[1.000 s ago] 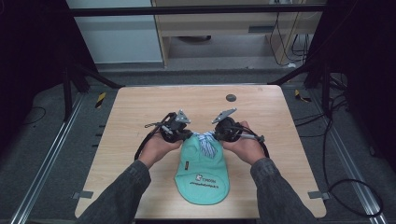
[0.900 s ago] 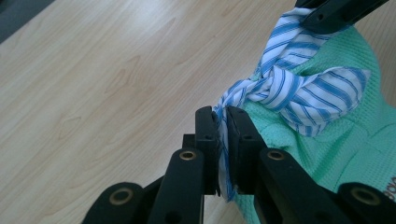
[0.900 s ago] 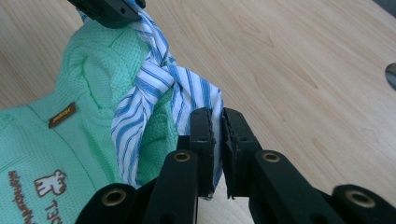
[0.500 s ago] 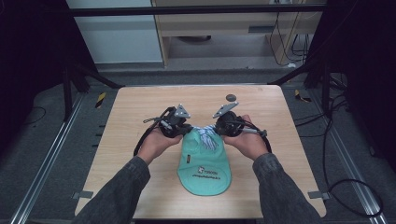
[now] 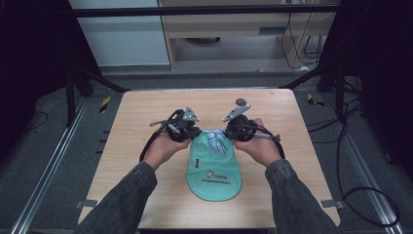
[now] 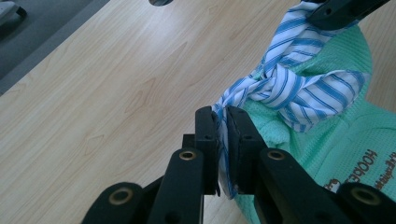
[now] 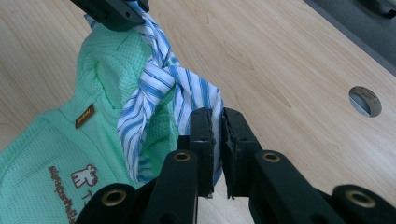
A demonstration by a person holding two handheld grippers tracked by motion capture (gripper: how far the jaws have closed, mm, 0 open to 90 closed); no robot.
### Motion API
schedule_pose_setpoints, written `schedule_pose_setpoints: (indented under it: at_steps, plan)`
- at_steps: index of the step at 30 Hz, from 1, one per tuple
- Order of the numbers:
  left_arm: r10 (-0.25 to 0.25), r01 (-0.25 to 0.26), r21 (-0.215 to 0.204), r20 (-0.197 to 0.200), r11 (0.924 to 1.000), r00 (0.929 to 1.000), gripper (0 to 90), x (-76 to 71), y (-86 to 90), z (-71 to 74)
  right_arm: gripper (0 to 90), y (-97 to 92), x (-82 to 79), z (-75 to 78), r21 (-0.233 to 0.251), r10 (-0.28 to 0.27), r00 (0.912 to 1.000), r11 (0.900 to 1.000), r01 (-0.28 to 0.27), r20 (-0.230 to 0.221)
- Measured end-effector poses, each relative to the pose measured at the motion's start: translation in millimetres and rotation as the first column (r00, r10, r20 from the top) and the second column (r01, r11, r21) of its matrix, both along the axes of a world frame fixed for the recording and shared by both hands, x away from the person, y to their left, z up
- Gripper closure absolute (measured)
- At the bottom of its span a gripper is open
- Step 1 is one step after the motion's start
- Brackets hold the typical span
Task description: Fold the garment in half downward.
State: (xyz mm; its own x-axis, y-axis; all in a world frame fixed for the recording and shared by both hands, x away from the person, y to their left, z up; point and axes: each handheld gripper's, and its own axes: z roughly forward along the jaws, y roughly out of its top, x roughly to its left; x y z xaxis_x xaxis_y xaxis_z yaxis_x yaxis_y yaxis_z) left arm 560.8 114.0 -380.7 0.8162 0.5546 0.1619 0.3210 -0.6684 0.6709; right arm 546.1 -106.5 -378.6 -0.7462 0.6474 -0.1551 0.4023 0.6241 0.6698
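- Left gripper (image 6: 223,140): jaws pinched almost together on one tail of the striped tie (image 6: 285,88), cloth squeezed flat between the pads
- Right gripper (image 7: 215,140): same story, jaws nearly closed on the other tail of that blue-and-white strip
- Between the two grips sits the knot (image 6: 275,79), half formed and loose, right at the top edge of the green bag (image 5: 214,168)
- The bag lies flat on the tabletop (image 5: 131,141), printed side up, its gathered neck raised slightly toward the grippers
- To finish this well, I'd say: pull the two tails apart evenly and level, keeping the grip firm so the cloth doesn't slip out, and watch that the bag's neck stays bunched inside the loop
- Count: one bag, one striped tie with two tails, one knot, two grippers, one round hole (image 7: 365,100) in the tabletop at the far edge
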Motion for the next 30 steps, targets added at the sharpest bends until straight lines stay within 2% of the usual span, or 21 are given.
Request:
schedule_pose_setpoints:
  at_steps: [11,21,30]
  plan:
    - [0.0,0.0,0.005,0.019,1.0,0.9998,83.3,3.0,-2.4,8.2,83.4,-2.5,0.2,9.2,-0.003,0.004,0.9997,1.0,-0.004,0.026]
    - [0.005,-0.005,0.001,0.031,1.0,0.9995,83.2,5.6,-3.7,9.9,83.4,-3.7,4.1,10.3,-0.004,-0.003,0.9992,1.0,0.003,0.04]
    - [0.001,-0.002,0.023,0.039,0.9997,0.9992,83.4,15.4,-14.6,10.7,83.4,-9.6,12.3,6.1,0.002,-0.023,0.9991,0.9997,0.023,0.035]
